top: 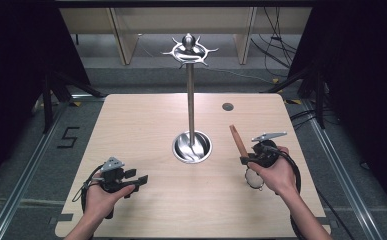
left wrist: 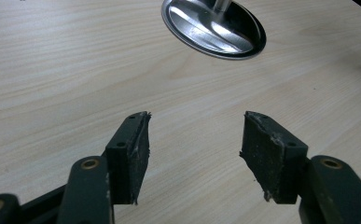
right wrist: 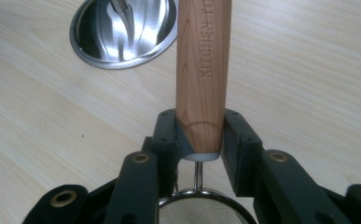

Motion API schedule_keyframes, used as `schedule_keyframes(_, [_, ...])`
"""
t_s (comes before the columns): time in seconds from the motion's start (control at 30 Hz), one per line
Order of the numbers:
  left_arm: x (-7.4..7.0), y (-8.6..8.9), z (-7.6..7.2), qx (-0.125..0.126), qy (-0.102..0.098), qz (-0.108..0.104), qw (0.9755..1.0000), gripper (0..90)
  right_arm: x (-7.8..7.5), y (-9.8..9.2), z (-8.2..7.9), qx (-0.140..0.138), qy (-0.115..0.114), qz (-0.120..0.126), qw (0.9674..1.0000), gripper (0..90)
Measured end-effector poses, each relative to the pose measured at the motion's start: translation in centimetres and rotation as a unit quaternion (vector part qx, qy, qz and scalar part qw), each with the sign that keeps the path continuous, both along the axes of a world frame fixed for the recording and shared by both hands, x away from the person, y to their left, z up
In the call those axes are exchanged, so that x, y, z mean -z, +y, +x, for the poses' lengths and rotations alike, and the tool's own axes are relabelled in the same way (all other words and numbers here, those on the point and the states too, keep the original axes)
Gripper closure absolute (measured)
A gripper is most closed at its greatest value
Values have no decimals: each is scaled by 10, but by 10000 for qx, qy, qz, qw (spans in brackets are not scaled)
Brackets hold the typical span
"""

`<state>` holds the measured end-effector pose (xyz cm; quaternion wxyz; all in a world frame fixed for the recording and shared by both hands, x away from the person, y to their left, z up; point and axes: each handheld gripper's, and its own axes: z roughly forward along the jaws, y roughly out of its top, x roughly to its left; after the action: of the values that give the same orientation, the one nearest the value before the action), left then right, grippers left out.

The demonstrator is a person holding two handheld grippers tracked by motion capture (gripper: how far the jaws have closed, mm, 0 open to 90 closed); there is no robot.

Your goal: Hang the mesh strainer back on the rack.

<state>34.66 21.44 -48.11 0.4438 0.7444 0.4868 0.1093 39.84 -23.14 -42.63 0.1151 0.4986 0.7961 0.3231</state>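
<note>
A pale wood-grain table (top: 146, 115) sits on a grey floor among dark stands. At its centre a steel rack (top: 190, 75) rises from a round, shiny base. At four o'clock the right gripper (top: 253, 159) clamps a strainer's wooden handle (right wrist: 202, 74), mesh (right wrist: 201, 212) toward the hand. At eight o'clock the left gripper (left wrist: 194, 154) gapes, holding nothing.

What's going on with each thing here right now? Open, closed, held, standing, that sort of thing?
Left gripper: open, jaws apart, holding nothing, above the table.
Right gripper: shut on the strainer's wooden handle.
Strainer: held by its handle, mesh bowl at the gripper end, handle pointing away.
Utensil stand: upright on its round steel base, hooks at the top bare.
Table: wooden top, carrying the stand.
</note>
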Motion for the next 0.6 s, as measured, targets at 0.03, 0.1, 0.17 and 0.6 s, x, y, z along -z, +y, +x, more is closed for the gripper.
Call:
schedule_keyframes(0.03, [0,0,0,17,0,2,10000,409,0,0,-1,-5,-6,66,10000,695])
schedule_keyframes(0.1, [0,0,0,20,9,17,10000,409,-1,-1,-2,-26,-117,83,9999,695])
schedule_keyframes(0.17, [0,1,1,45,2,62,10000,409,0,-4,1,-183,-419,64,9989,695])
schedule_keyframes(0.6, [-1,0,0,-26,-21,5,10000,409,-8,-8,0,-140,-660,325,9972,695])
